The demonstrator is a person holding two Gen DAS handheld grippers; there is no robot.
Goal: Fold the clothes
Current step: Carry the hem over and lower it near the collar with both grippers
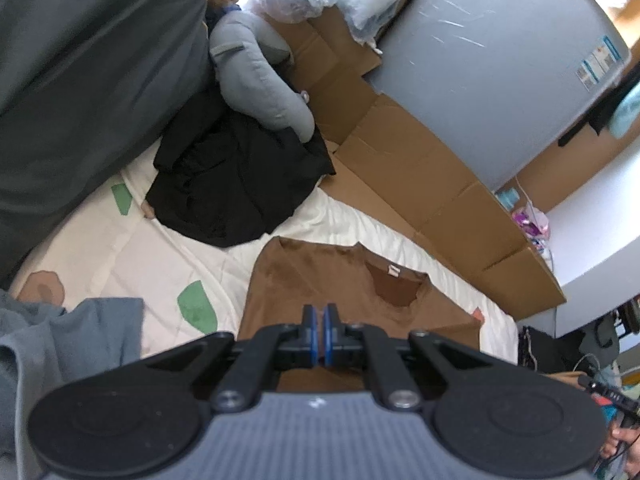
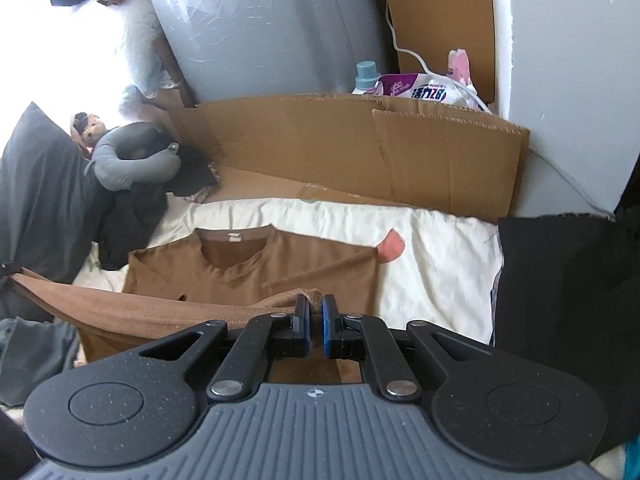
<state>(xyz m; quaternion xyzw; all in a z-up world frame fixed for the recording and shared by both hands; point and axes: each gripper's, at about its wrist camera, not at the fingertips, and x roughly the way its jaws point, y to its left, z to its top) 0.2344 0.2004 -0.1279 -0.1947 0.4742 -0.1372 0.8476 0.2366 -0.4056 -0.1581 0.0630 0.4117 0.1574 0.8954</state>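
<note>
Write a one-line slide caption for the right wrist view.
Right gripper pinches a fold of the brown shirt above the white bedding.

brown tee (image 2: pixel 240 276) | on bed, neck up | hem edge lifted, bunched

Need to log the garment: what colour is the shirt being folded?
Plain brown shirt, no pattern; clearest in the right wrist view.
</note>
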